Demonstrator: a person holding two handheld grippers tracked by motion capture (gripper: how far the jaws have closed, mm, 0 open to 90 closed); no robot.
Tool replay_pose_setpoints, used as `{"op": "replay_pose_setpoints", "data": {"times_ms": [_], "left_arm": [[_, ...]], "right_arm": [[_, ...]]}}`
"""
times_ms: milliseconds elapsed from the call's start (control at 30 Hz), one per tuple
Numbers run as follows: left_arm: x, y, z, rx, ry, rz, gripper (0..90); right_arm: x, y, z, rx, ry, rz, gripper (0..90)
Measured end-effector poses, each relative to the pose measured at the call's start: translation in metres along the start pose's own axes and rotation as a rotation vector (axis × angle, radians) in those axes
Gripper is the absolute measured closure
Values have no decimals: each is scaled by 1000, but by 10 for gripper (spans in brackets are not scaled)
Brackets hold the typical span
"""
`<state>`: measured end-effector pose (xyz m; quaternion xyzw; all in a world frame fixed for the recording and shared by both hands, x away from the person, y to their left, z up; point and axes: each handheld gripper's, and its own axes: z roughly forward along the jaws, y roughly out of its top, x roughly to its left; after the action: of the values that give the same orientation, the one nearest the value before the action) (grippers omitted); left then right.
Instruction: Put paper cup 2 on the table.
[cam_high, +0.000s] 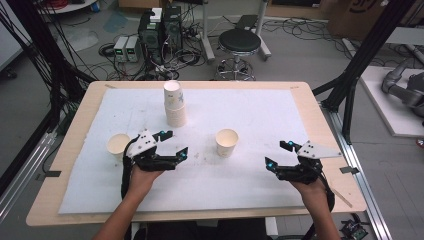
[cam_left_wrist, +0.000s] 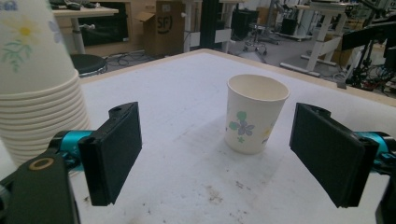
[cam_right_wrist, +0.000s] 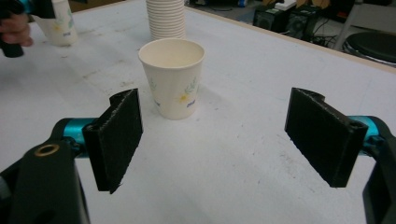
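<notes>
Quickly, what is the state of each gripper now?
Left gripper: open, holding nothing; a paper cup stands ahead.
Right gripper: open, holding nothing.

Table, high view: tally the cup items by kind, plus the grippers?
Single upright paper cups: 2, the middle cup and the left cup
Upside-down cup stack: 1, cups in it too tight to count
Handheld grippers: 2, left gripper and right gripper, both open and empty
Total: 5
</notes>
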<state>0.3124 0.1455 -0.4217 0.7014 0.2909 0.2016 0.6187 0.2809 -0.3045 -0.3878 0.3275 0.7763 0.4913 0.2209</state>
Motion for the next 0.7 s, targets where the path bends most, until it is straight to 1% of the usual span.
{"op": "replay_pose_setpoints", "data": {"times_ms": [100,133,233,367,500,600,633,700], "left_arm": [[-1,0,-11,-6,5,15,169],[-1,2,-18,-11,12,24,169],[-1,2,-27,-37,32,19,169],[-1,1,-38,-43,42,24,169],[-1,1,-44,-53,49,20,169],[-2,2,-47,-57,55,25,170],[-2,2,-48,-58,56,29,171],[-1,2,-48,-61,54,26,172]], "right_arm": [[2,0,0,-7,-7,-21,195],[2,-1,-1,-10,-8,-20,195],[3,-1,-1,-10,-12,-18,195],[5,0,-4,-25,9,-14,195],[7,2,-4,-36,21,-12,195],[8,3,-2,-30,26,-12,195],[8,4,-2,-30,25,-19,195],[10,4,-1,-26,30,-21,195]]}}
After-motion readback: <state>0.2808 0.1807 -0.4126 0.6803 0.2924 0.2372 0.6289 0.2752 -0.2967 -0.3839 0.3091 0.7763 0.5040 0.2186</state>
